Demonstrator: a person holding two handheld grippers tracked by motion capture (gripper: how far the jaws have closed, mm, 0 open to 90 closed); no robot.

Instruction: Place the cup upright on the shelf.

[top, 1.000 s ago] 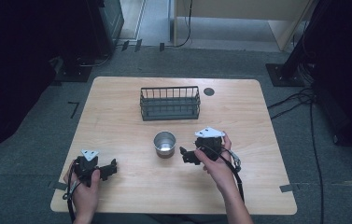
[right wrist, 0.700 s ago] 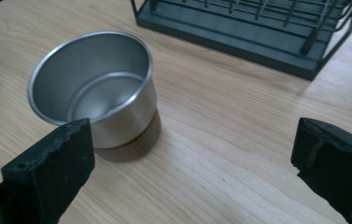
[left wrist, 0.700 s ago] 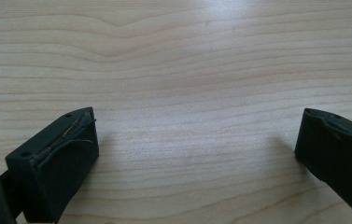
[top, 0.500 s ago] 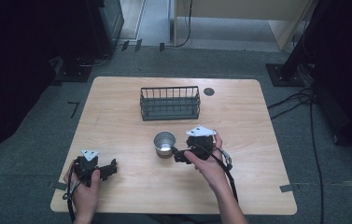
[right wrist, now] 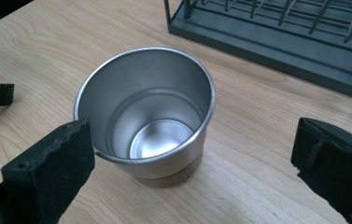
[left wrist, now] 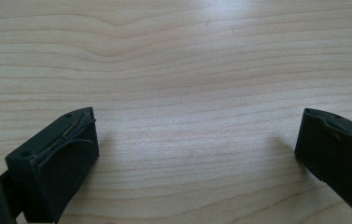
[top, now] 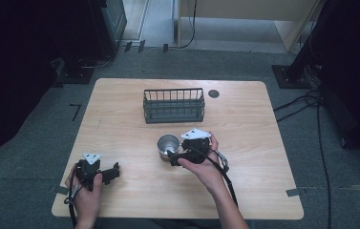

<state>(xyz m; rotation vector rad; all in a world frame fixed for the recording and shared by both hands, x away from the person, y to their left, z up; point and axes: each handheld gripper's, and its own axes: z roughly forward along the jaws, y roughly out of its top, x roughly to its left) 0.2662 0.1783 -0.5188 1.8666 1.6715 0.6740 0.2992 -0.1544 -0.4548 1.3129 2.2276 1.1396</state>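
An empty steel cup (top: 167, 145) (right wrist: 148, 109) stands upright on the wooden table (top: 244, 114), just in front of a dark wire basket (top: 174, 105) (right wrist: 276, 32). My right gripper (top: 174, 154) (right wrist: 190, 161) is open right beside the cup; in the right gripper view the left jaw sits at the cup's near rim and the right jaw stands well off to the side. My left gripper (top: 115, 170) (left wrist: 197, 147) rests open near the table's front left, with bare wood between its jaws.
A small dark round disc (top: 213, 93) lies on the table to the right of the basket. Dark equipment and cables (top: 311, 102) surround the table on the floor.
My right gripper has moved left toward the cup and now sits against it. The left gripper has stayed where it was.
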